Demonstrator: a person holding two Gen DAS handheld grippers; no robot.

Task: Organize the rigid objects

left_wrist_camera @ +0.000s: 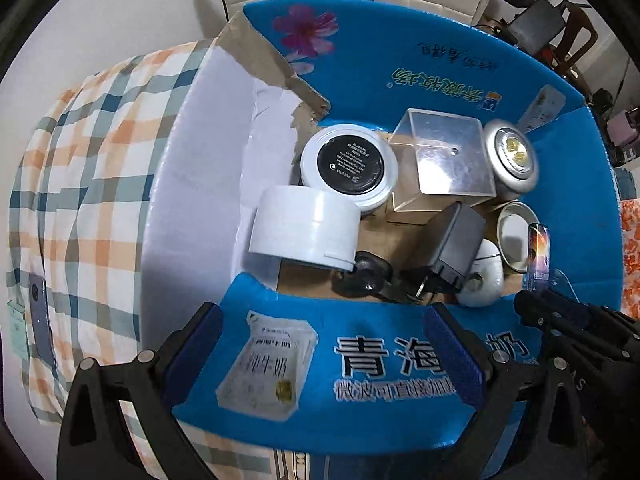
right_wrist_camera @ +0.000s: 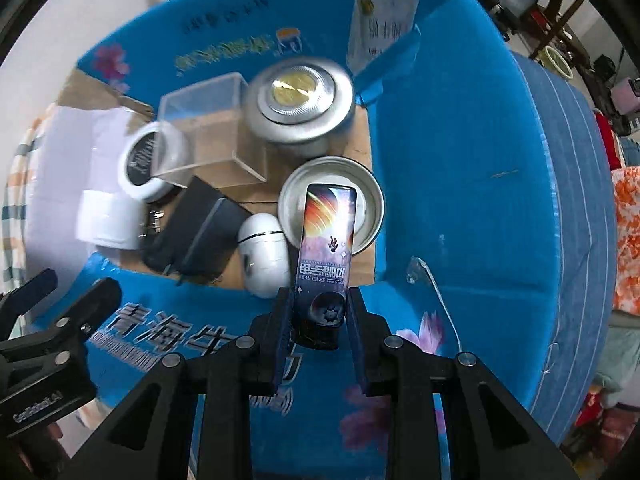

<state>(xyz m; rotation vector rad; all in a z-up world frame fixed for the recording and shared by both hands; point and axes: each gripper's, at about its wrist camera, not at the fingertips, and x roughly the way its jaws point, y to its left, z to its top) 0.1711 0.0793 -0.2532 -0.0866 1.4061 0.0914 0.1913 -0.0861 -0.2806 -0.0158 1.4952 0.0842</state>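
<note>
Checked cloth (left_wrist_camera: 92, 184) covers the surface under the blue carton (right_wrist_camera: 460, 184). Right claw (right_wrist_camera: 320, 320) is clamped on a slim printed case (right_wrist_camera: 326, 248), hanging above the metal tin (right_wrist_camera: 292, 188). Left claw (left_wrist_camera: 320, 344) gapes wide, empty. Best lower it straight, releasing only once it rests clear of the white pod (right_wrist_camera: 262, 256)

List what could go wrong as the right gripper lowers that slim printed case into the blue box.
1. The right gripper pinches only the bottom end of the slim printed case, so it could pivot or slip.
2. The case hangs over the open metal tin beside the white oval case; it may land propped on the rim.
3. The open left gripper straddles the box's front flap and could snag it.
</note>
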